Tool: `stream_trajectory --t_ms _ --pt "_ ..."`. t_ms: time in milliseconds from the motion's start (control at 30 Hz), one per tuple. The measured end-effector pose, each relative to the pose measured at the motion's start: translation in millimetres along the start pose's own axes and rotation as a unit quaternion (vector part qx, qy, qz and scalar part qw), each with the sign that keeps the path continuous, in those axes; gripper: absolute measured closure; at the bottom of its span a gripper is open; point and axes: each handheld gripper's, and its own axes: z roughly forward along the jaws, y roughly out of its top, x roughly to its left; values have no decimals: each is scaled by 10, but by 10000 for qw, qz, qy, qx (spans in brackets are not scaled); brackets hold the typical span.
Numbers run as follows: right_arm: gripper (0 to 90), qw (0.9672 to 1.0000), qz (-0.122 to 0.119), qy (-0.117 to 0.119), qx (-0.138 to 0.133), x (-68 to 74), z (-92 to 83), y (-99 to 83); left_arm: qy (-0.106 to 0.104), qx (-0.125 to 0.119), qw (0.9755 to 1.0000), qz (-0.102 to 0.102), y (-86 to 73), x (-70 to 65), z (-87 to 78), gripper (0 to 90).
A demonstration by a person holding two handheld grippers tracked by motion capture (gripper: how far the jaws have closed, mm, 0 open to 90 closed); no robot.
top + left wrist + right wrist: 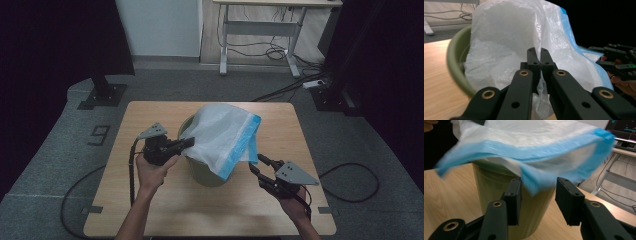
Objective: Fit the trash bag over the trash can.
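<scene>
Two handheld black tongs at a light wooden surface. Right tongs, lower right of the high view: jaws apart, holding nothing, a blue-edged corner of the bag hanging loose between them in the right gripper view. Left tongs, left of centre: jaws pinched together on the thin white plastic bag with blue border. Bag drapes over the round olive-green plastic bin, centre of frame.

The left gripper is squeezed tight, its two black jaws pressed together. The right gripper has its jaws apart with a gap between them. Both forearms reach in from the bottom.
</scene>
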Motion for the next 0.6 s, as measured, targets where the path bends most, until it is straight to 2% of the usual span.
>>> stream_trajectory --t_ms 133,267,333,433,600 --pt "553 9999 144 -15 -91 -95 -102 19 8 -24 10000 -81 -48 65 -68 890" --pt "567 9993 299 -101 -183 -198 -180 37 -2 -15 10000 -96 -68 82 -66 890" --pt "585 9989 422 -51 -198 -230 -181 54 -10 -8 10000 -96 -71 80 -56 890" --pt "592 9985 515 67 -197 -248 -116 79 -1 -1 10000 -100 -74 87 -46 889" --pt "592 9981 554 217 -150 -220 91 128 -6 -13 9999 -133 -71 100 -21 889"
